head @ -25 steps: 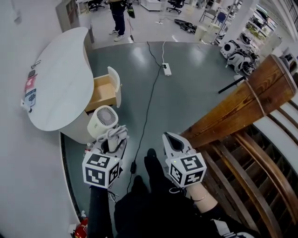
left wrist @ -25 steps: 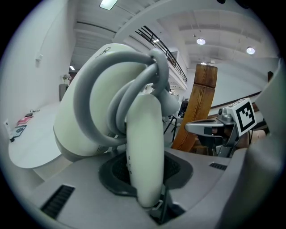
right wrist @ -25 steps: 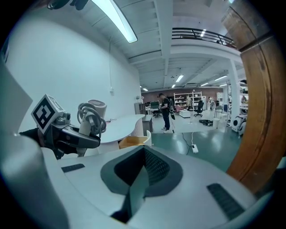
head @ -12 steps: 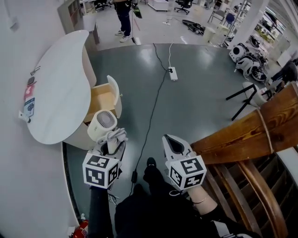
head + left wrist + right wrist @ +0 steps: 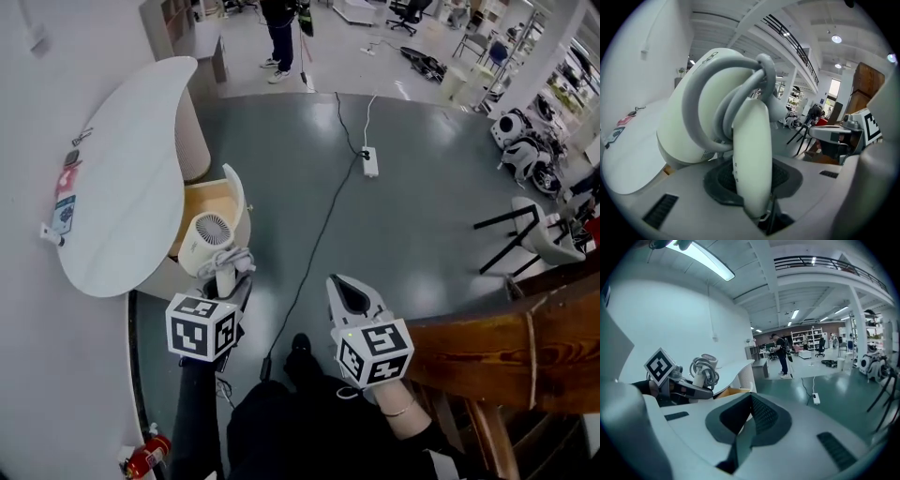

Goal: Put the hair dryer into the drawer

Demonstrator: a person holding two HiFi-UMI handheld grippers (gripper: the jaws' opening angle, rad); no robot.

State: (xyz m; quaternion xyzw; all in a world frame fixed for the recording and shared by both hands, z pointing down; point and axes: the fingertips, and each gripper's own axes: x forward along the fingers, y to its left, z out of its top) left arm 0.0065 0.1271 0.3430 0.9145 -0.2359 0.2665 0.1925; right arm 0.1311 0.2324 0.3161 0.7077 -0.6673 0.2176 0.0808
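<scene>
The pale green hair dryer (image 5: 208, 239), its grey cord wound round it, stands upright by its handle (image 5: 751, 154) between the jaws of my left gripper (image 5: 228, 281), which is shut on it. Its round grille faces up, beside the front panel of the open wooden drawer (image 5: 239, 197) in the white rounded desk (image 5: 122, 187). My right gripper (image 5: 352, 292) hovers to the right over the grey floor, shut and empty. From the right gripper view the hair dryer (image 5: 704, 369) sits in the left gripper (image 5: 689, 387) just left of the drawer (image 5: 731, 392).
A black cable runs across the floor to a white power strip (image 5: 369, 161). A person (image 5: 281, 28) stands at the far end. A wooden rail (image 5: 497, 347) lies at the lower right, a black-legged stand (image 5: 525, 234) beyond it. A red extinguisher (image 5: 145, 455) sits by the wall.
Both grippers have moved forward toward the desk. The hair dryer is now closer to the open drawer. The wooden rail has slid toward the lower right of the head view.
</scene>
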